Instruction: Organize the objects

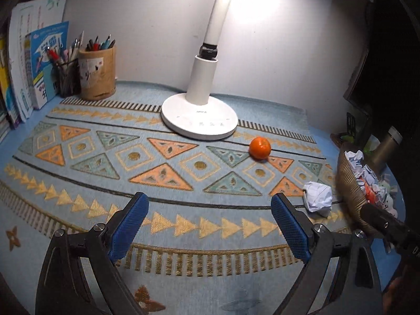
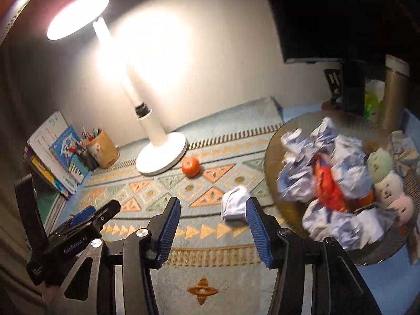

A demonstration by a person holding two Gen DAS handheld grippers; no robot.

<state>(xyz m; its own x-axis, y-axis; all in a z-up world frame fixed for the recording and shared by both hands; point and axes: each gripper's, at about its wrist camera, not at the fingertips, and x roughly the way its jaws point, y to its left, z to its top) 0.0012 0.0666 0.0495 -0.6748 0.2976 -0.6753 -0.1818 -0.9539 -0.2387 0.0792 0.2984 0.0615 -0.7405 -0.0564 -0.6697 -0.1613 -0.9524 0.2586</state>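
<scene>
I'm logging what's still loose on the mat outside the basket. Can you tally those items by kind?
Crumpled paper ball: 1
Orange: 1
Total: 2 loose items on the mat, the paper beside the basket, the orange near the lamp.

Both grippers agape (empty)

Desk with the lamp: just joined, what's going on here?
A person is tidying the desk with two handheld grippers. Both the left gripper and right gripper are open and empty above the patterned mat. The basket at the right already holds crumpled paper. One paper ball and a tangerine lie loose on the mat near the lamp.
</scene>
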